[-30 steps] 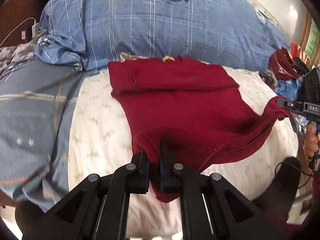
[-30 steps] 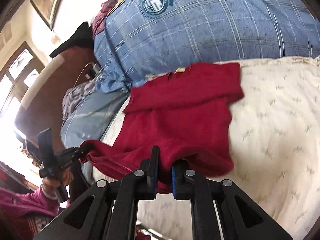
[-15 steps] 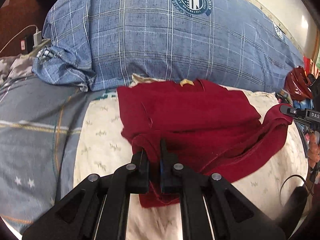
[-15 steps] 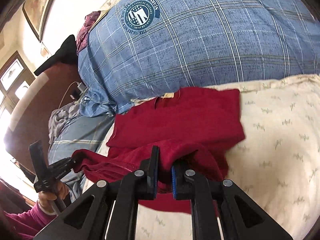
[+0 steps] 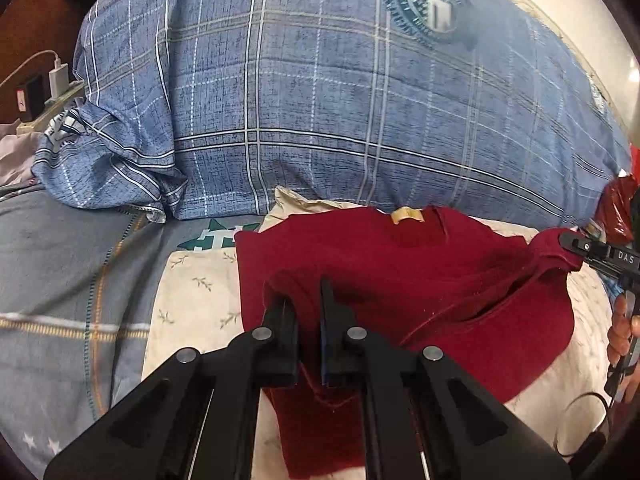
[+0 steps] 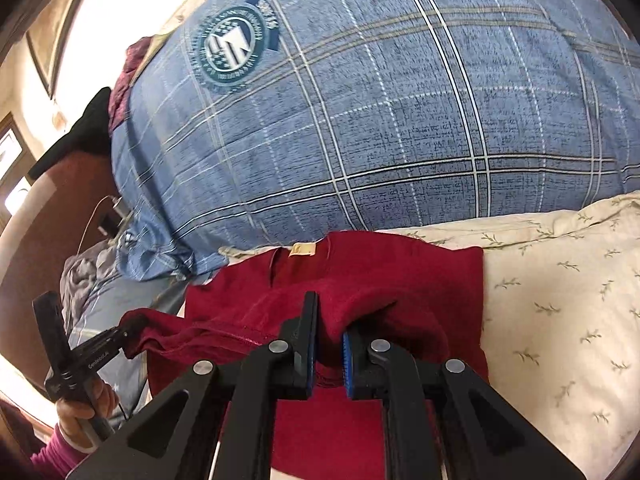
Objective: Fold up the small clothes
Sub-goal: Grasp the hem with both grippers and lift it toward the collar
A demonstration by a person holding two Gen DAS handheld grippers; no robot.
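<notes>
Cream leaf-print bedding carries a dark red garment lying at the middle of the bed. Nearest, the left hand-held gripper pinches its hem at 6 o'clock, and the right hand-held gripper pinches the hem's other corner, toward 3 o'clock in the left view. Beyond, at 12 o'clock, the garment's collar touches a blue plaid pillow.

Dark red knit top, tan neck label at its far edge, lies on cream sprigged bedding. Near hem is lifted, doubled back over the body. Two hem corners are pinched, fabric sagging between.
</notes>
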